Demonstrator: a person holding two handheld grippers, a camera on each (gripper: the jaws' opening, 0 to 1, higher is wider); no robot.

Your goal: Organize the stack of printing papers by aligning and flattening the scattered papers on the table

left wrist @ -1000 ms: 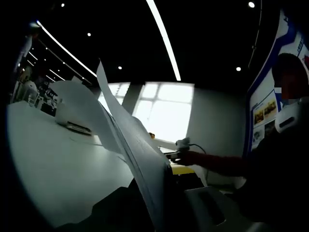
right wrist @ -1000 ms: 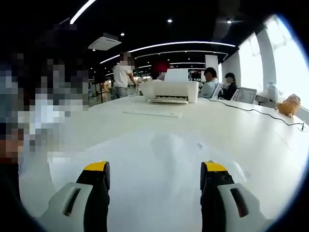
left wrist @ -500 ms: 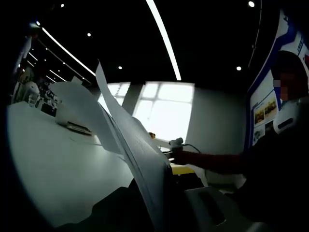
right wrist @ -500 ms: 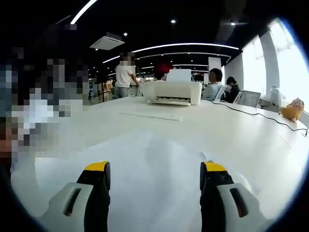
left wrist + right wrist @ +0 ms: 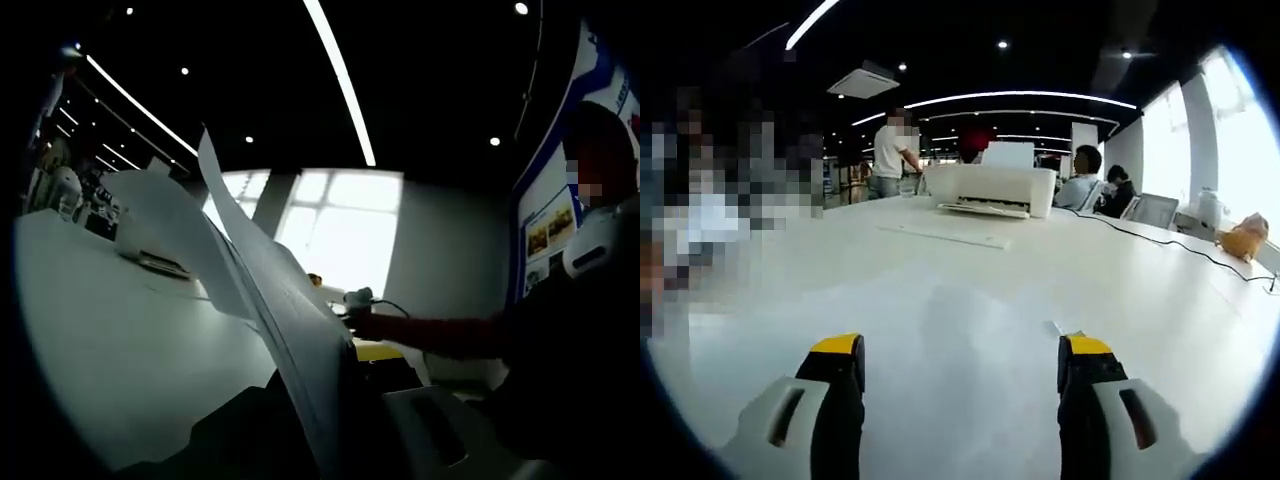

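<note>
- In the left gripper view, thin white printing papers [image 5: 270,300] are seen standing edge-on, rising from between the dark jaws at the bottom of the view and fanning upward to the left.
- The left gripper [image 5: 335,440] is seen closed on these sheets; its jaws are pressed against either side of the paper, with almost no gap visible.
- Behind the sheets, the broad white bench [image 5: 120,340] is seen stretching away, with a white desktop printer [image 5: 150,250] standing on it at its far side.
- To the right of the sheets, a person's red sleeve [image 5: 440,335] is seen reaching in, with a yellow jaw tip just below it.
- In the right gripper view, the right gripper [image 5: 960,375] is seen with its yellow-tipped grey jaws spread wide apart and nothing held between them.
- Under and ahead of those jaws, a flat white sheet of paper [image 5: 940,330] is seen lying on the bench.
- Further off, the white printer is seen with a sheet standing in its feed, and an orange plush toy [image 5: 1245,240] lies at the right edge of the bench.
- Several people are seen seated and standing beyond the bench.
</note>
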